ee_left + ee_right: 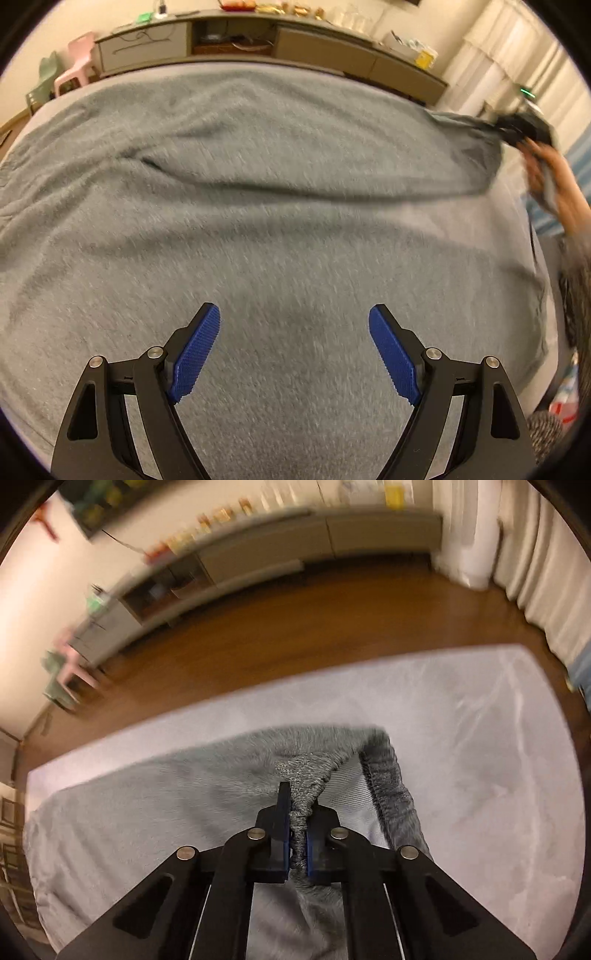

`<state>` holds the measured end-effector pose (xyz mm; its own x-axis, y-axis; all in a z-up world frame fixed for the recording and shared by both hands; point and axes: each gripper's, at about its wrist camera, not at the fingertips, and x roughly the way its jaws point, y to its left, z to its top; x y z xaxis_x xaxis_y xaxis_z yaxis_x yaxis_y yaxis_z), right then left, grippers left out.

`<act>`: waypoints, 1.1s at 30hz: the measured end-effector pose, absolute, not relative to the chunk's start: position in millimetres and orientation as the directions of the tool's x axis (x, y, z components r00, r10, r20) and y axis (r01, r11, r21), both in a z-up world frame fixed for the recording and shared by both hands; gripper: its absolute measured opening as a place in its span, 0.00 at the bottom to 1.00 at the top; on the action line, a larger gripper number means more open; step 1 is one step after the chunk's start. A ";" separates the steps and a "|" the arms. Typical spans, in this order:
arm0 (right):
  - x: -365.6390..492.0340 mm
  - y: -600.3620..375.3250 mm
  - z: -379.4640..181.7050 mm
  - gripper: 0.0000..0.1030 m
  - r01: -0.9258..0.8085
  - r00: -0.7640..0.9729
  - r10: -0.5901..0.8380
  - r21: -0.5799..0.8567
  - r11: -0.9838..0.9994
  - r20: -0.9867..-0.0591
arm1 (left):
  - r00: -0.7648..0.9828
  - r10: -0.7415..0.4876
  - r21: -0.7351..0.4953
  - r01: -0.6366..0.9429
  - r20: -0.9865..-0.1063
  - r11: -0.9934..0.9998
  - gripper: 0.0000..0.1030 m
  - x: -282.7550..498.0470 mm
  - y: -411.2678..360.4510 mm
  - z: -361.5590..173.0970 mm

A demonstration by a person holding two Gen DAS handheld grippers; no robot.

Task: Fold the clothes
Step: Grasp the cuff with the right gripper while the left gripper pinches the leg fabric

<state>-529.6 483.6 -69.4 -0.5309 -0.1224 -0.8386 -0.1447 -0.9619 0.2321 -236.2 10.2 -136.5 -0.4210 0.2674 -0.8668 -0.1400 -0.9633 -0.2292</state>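
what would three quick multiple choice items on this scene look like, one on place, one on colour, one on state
1. Where does the grey-green garment lie?
A. spread on the pale bed surface
B. on the wooden floor
C. over a chair

2. What colour are the left hand-held gripper pads?
A. red
B. blue
C. white

3. What state is the right hand-held gripper in?
A. wide open, holding nothing
B. out of view
C. shut on the garment

Answers: 1 A, fabric spreads across the bed; 2 B, both pads look blue; 3 C, bunched fabric is pinched between its fingers.

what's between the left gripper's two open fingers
Only the grey sweater, spread flat on the bed; nothing is held between the left gripper pads. The left wrist view shows it.
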 end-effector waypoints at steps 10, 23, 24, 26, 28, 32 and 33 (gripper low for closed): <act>-240.1 443.2 -47.1 0.07 0.201 -0.615 -0.221 0.121 -0.972 -0.757 | -0.410 0.446 -0.494 0.013 -0.796 -0.870 0.82 -334.9 12.5 -118.2; -235.6 460.3 -80.1 0.68 0.111 -0.561 -0.266 0.247 -0.963 -0.784 | -0.354 0.338 -0.423 0.199 -0.872 -0.884 0.82 -398.3 10.8 -168.2; -236.8 461.8 -79.7 0.69 0.107 -0.566 -0.276 0.263 -0.959 -0.776 | -0.360 0.330 -0.417 0.198 -0.872 -0.887 0.82 -404.3 11.1 -168.1; -242.3 466.4 -79.0 0.68 0.095 -0.568 -0.311 0.315 -0.944 -0.762 | -0.364 0.316 -0.405 0.201 -0.876 -0.892 0.80 -414.1 10.8 -168.6; -251.6 474.3 -78.7 0.30 0.073 -0.563 -0.345 0.371 -0.926 -0.751 | -0.364 0.334 -0.425 0.207 -0.869 -0.881 0.07 -421.9 7.3 -168.2; -268.6 484.2 -73.4 0.10 0.031 -0.578 -0.314 0.364 -0.931 -0.754 | -0.467 0.371 -0.477 0.129 -0.803 -0.869 0.04 -410.8 -5.8 -130.0; -269.4 484.9 -61.1 0.09 0.041 -0.609 -0.294 0.340 -0.939 -0.737 | -0.497 0.400 -0.511 0.106 -0.770 -0.853 0.03 -398.9 -11.4 -116.2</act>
<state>-269.4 484.9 -61.1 -0.6092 -0.2938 -0.7366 0.0414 -0.9394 0.3404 -398.9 -11.4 -116.2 -0.4973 0.3997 -0.7700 0.1063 -0.8528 -0.5113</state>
